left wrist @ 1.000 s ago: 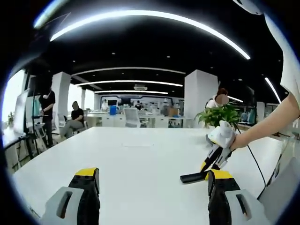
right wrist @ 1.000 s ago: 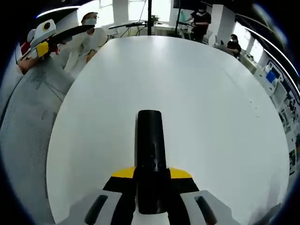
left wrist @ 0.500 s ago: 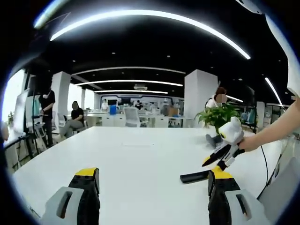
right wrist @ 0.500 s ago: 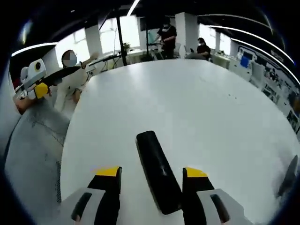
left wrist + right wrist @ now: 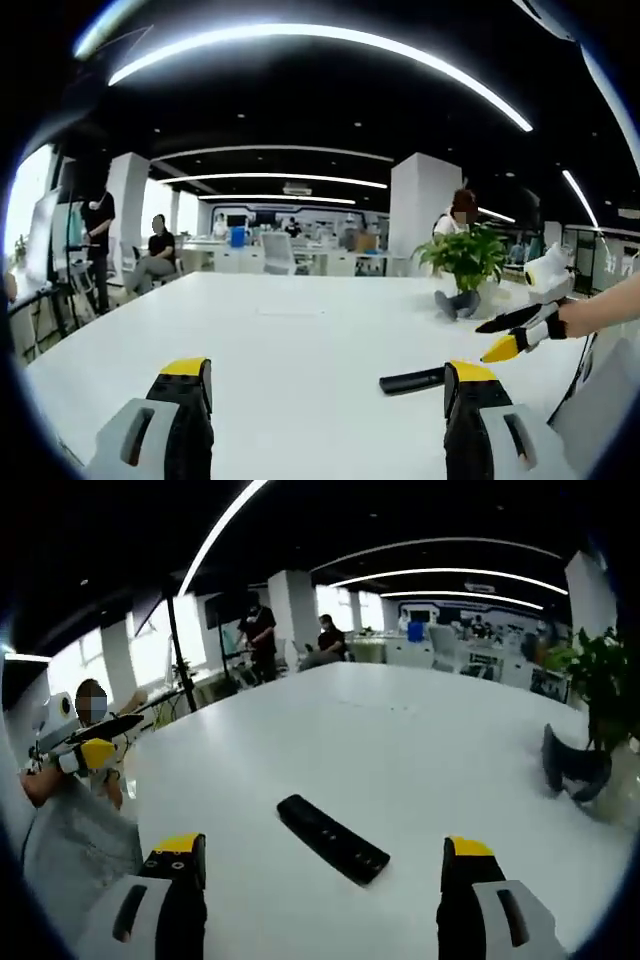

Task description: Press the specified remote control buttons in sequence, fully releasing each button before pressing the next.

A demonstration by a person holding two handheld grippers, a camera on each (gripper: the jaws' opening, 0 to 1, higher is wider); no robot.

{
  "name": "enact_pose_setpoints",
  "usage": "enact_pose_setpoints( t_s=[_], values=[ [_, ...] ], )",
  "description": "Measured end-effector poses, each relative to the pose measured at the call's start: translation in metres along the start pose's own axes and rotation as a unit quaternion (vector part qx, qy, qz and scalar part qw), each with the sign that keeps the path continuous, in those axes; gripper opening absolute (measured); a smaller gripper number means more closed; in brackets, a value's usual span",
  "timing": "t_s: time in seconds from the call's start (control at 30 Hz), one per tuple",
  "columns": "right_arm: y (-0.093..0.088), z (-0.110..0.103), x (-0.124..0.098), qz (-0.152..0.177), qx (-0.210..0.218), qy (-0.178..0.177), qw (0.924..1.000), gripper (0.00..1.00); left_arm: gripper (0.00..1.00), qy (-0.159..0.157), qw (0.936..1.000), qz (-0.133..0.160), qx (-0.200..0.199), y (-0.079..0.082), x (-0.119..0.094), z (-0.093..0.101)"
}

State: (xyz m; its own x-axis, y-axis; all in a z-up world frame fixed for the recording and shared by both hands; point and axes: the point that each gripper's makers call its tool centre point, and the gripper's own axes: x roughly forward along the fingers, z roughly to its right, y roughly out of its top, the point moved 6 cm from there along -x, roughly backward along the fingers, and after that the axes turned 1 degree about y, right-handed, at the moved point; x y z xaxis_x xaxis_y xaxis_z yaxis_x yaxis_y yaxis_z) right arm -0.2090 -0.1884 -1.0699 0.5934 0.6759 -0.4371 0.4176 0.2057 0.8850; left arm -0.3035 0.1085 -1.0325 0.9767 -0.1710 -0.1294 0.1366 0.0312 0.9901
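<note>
In the left gripper view, the left gripper (image 5: pixel 325 420) holds its two grey jaws with black pads and yellow tips wide apart over a large, smooth, glossy white table (image 5: pixel 300 330), with nothing between them. One slim black plastic remote control (image 5: pixel 412 380) lies flat on the table toward its right-hand edge, just beside the inner face of the right-hand jaw; its long axis runs roughly across the view, rising slightly to the right. Beyond it the right gripper (image 5: pixel 510 335), white-bodied with one dark and one yellow-tipped jaw, is held in the air in a person's hand (image 5: pixel 560 322), its jaws parted and pointing left, clear of the remote. One leafy green potted plant (image 5: pixel 465 262) stands farther back near the same edge. In the right gripper view, the right gripper (image 5: pixel 322 900) also has its jaws spread wide and empty. The single remote control (image 5: pixel 332 837) lies between and just beyond them, an elongated rounded bar with small raised buttons along its top, its long axis slanting from upper left to lower right. The left gripper (image 5: pixel 95 742) shows at the far left, off the table's edge; whether it is open there I cannot tell.
</note>
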Motion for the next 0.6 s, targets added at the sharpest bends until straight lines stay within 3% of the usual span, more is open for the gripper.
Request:
enact_pose_setpoints(
  t_s=[0.17, 0.33, 0.43, 0.53, 0.6],
  values=[
    [-0.001, -0.005, -0.028, 0.023, 0.01, -0.02, 0.9995, 0.99, 1.0, 0.002, 0.9999, 0.01, -0.006, 0.002, -0.002, 0.0],
    [0.01, -0.006, -0.058, 0.077, 0.015, -0.064, 0.9949, 0.99, 1.0, 0.0, 1.0, 0.009, -0.003, 0.002, -0.002, 0.0],
    [0.015, -0.006, -0.078, 0.134, 0.024, -0.093, 0.9863, 0.99, 1.0, -0.003, 0.9999, 0.01, -0.005, 0.002, -0.003, 0.0],
    [0.007, -0.002, -0.094, 0.144, 0.032, -0.128, 0.9807, 0.99, 1.0, -0.004, 0.9999, 0.011, -0.01, 0.002, -0.003, 0.001],
    [0.006, -0.002, -0.101, 0.168, 0.022, -0.134, 0.9763, 0.99, 1.0, -0.006, 0.9999, 0.011, -0.01, 0.002, -0.003, 0.002]
  ],
)
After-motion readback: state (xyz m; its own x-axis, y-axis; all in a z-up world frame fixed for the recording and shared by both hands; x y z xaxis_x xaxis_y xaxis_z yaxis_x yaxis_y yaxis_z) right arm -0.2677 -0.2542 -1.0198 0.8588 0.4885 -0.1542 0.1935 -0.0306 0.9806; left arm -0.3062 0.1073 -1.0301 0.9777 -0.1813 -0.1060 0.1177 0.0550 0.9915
